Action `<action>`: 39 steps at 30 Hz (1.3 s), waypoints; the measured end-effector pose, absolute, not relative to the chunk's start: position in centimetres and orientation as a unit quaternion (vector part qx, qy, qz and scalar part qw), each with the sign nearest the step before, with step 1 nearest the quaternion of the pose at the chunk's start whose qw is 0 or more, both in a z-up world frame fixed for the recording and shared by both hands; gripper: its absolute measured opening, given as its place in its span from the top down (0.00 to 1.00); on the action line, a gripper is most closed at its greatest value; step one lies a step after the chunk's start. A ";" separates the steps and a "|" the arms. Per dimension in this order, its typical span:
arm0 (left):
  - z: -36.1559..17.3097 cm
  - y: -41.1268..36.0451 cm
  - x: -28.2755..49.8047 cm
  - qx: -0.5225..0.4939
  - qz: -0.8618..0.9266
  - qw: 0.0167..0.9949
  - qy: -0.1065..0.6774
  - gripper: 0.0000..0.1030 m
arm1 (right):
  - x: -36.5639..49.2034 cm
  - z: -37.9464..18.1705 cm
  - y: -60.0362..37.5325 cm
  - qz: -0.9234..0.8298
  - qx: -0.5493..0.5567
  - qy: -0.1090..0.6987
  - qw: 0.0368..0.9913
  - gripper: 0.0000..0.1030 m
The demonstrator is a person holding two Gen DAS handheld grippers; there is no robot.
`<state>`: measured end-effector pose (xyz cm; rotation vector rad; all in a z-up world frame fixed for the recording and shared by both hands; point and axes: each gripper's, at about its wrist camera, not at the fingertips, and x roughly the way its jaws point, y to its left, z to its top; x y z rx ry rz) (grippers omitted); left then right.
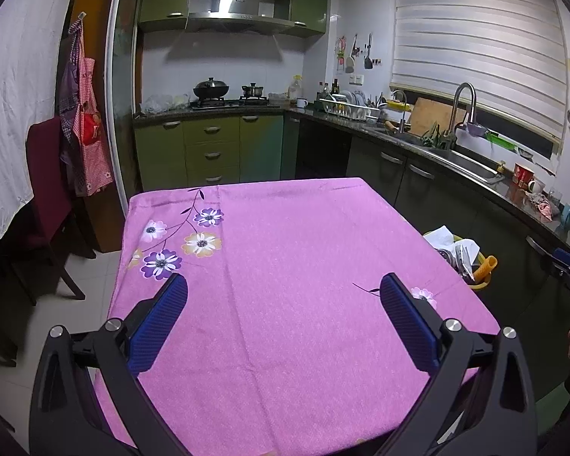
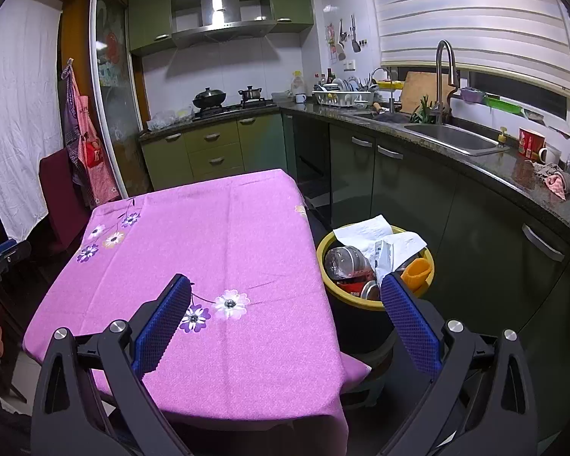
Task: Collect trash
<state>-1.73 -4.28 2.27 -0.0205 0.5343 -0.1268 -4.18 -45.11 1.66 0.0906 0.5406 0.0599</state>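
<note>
A yellow-rimmed trash bin [image 2: 429, 254] stands on the floor to the right of the table. It holds a clear plastic bottle [image 2: 345, 262], white paper [image 2: 368, 232], a foil wrapper [image 2: 384, 252], an orange piece [image 2: 417, 273] and a can [image 2: 368, 290]. The bin shows in the left wrist view [image 1: 483, 284] past the table's right edge. The table with a pink flowered cloth [image 1: 285, 250] bears no loose items. My left gripper [image 1: 284, 288] is open and empty above the cloth. My right gripper [image 2: 285, 290] is open and empty above the table's right edge [image 2: 325, 304].
A dark red chair [image 1: 45, 174] stands left of the table. A dark counter with a sink [image 2: 452, 140], tap, cups and a rag runs along the right. Green cabinets and a stove with pots [image 1: 212, 91] fill the back wall. White floor tiles [image 1: 83, 277] lie left.
</note>
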 end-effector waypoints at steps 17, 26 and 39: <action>2.1 -4.4 -1.7 -0.009 -0.069 0.961 0.266 0.06 | -4.0 1.6 -45.0 0.029 0.045 0.268 0.962 0.04; 1.9 -4.7 -1.5 -0.005 -0.072 0.960 0.270 0.06 | -3.9 1.5 -44.8 0.029 0.045 0.269 0.962 0.04; 1.9 -5.1 -1.4 -0.005 -0.075 0.960 0.270 0.06 | -3.9 1.2 -44.5 0.028 0.045 0.271 0.961 0.04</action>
